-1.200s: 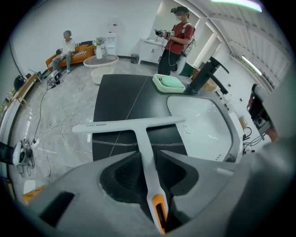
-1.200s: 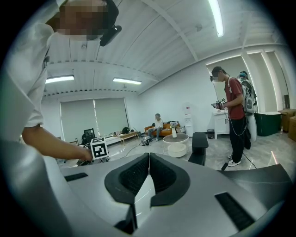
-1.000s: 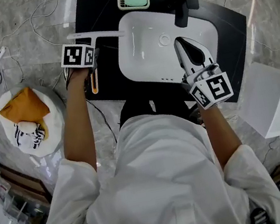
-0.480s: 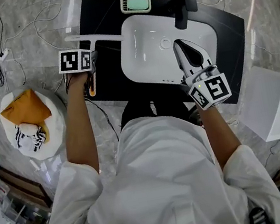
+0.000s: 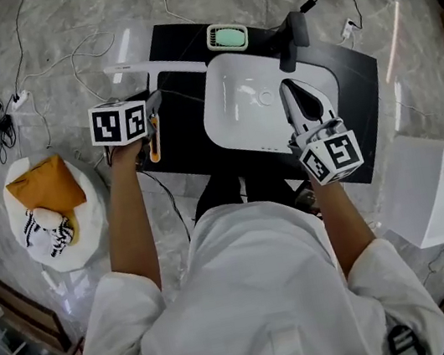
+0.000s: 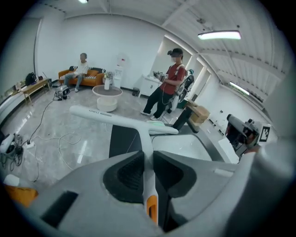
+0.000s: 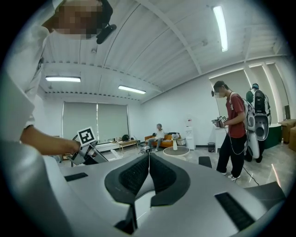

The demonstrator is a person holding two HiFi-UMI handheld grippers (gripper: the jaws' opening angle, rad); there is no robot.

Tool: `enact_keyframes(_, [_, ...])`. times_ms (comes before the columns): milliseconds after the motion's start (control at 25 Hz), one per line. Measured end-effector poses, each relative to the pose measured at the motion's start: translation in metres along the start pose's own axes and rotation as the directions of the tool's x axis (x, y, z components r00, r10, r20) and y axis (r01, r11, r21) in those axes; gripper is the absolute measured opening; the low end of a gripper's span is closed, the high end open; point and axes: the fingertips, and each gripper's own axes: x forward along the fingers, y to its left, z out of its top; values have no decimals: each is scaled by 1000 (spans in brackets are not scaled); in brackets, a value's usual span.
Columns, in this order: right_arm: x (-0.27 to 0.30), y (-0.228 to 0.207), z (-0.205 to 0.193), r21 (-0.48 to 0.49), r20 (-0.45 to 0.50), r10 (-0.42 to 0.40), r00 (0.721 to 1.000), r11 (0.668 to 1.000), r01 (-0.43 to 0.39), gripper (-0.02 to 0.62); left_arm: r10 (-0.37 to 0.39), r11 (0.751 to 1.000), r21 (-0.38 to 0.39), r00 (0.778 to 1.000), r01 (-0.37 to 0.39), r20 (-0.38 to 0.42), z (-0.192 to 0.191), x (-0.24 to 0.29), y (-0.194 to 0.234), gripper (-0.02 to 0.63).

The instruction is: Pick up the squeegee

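Left claw, jaws just closing on squeegee, hangs over mat's left edge.

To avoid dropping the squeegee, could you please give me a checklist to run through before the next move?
1. Is the squeegee held by the left gripper? Ok. Its fingers have just been closing and press on the white handle.
2. Does the handle run straight between the fingers? Ok, it lies along the middle, orange end nearest the camera.
3. Is the grip firm enough to carry? Cannot tell.
4. Is the blade off the black mat? Ok, it looks raised.
5. Is the right gripper out of the way? Ok. It is shut, empty, over the sink and apart from the squeegee.
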Motion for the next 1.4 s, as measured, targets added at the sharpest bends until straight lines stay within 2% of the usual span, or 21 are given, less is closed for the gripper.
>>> enact_keyframes(120, [-6, 4, 14, -6, 32, 7, 999, 1000, -7, 15, -13, 1000, 17, 995, 11, 104, 24, -30, -16, 77])
enact_keyframes(280, [-22, 10, 37, -35, 67, 61, 996, 998, -59, 15, -36, 999, 44, 966, 26, 257, 56, -74, -49, 77])
enact_keyframes(400, [-38, 4, 60, -50, 108, 98, 989, 994, -93, 15, -33, 997, 72, 927, 7, 374, 78, -108, -76, 77])
enact_keyframes(520, [-54, -5, 84, -73, 165, 132, 977, 990, -122, 15, -32, 995, 101, 872, -20, 488, 97, -141, -105, 77])
enact_keyframes(640, [-76, -9, 102, -88, 209, 154, 966, 986, -138, 15, -38, 992, 122, 821, -39, 570, 97, -169, -135, 77])
enact_keyframes(1000, [-131, -37, 142, -119, 289, 219, 932, 974, -192, 15, -67, 975, 190, 658, -117, 750, 79, -219, -214, 75])
enact_keyframes(1200, [-158, -47, 151, -129, 288, 251, 924, 966, -223, 15, -76, 970, 198, 598, -140, 798, 58, -235, -251, 75])
enact_keyframes(1280, [-168, -50, 152, -126, 279, 265, 923, 963, -239, 15, -73, 970, 194, 584, -148, 808, 47, -243, -264, 75])
enact_keyframes(1400, [-176, -47, 153, -120, 277, 277, 920, 960, -253, 15, -69, 969, 192, 574, -156, 816, 34, -249, -271, 75])
